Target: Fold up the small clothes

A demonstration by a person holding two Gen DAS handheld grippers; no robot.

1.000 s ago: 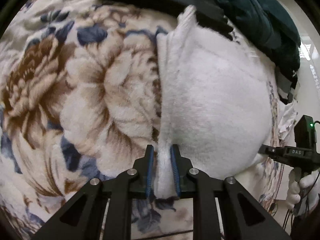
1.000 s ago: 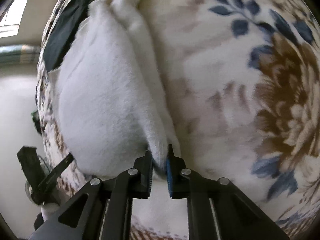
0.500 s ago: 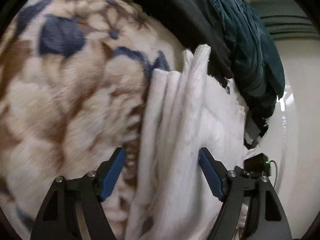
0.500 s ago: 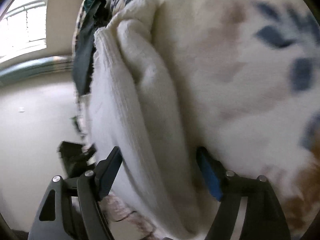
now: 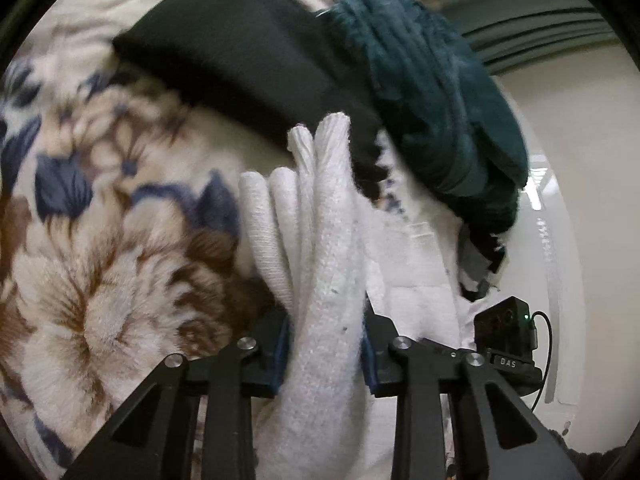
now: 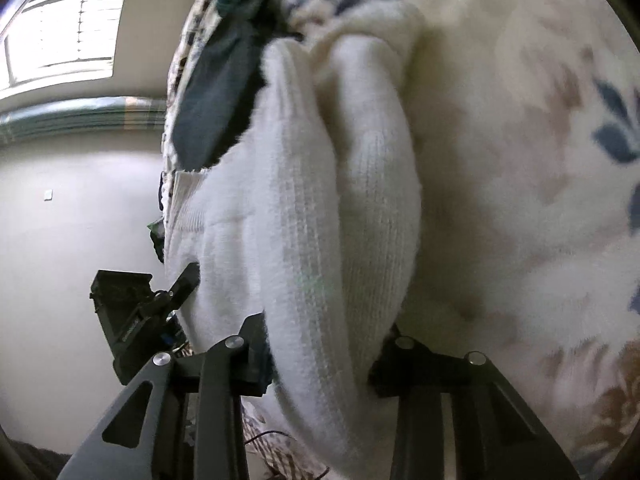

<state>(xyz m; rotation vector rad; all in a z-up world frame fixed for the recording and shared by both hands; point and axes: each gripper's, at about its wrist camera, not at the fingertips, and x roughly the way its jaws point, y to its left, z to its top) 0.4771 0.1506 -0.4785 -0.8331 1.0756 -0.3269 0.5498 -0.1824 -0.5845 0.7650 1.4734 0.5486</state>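
Both grippers are closing around a thick bundle of the white knit garment [image 5: 324, 264], which is lying doubled over on the floral blanket [image 5: 100, 280], so the step in hand looks like gathering the folded layers for a further fold or a lift. The left gripper [image 5: 325, 350] is clamping the stacked white layers between its blue pads [image 5: 280, 354], the cloth filling the whole gap. The right gripper [image 6: 324, 354] is straddling the same garment's thick roll, the fabric bulging out over both fingers; it seems to be gripping, though the contact is partly hidden. The next move probably calls for both tools lifting together and carrying the bundle evenly so the layers are not sliding apart. For edges, the garment's far end is lying just beside a black cloth [image 5: 240, 52] and a dark teal garment [image 5: 432, 92] piled at the far right in the left view, so carrying the fold that way risks snagging them. To the left in that view the blanket is offering open room; the other gripper is sitting close on the right.
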